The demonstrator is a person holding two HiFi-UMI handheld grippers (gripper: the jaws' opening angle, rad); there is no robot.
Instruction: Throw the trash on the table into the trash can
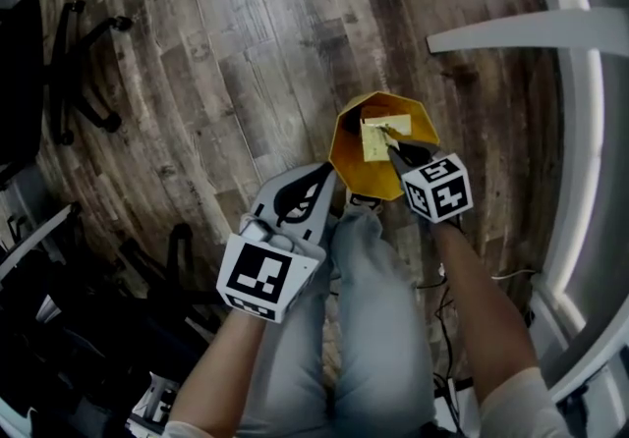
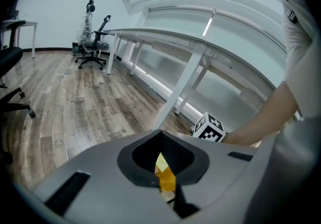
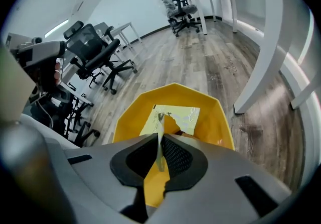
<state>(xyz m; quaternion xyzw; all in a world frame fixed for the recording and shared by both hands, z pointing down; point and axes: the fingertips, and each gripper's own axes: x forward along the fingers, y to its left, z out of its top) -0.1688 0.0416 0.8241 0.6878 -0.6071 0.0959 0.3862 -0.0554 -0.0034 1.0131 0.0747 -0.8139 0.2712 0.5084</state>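
We should centre the right gripper (image 1: pixel 395 145) over the yellow trash can (image 1: pixel 347 157) on the floor before releasing. Its jaws are clamped on a thin, pale yellow wrapper (image 3: pixel 175 116) with a torn edge, which hangs in the can's mouth. The left gripper (image 1: pixel 314 186), just beside the can, pinches a small orange-yellow scrap (image 2: pixel 165 178).

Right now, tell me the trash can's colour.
Yellow; the trash can shows best in the right gripper view.
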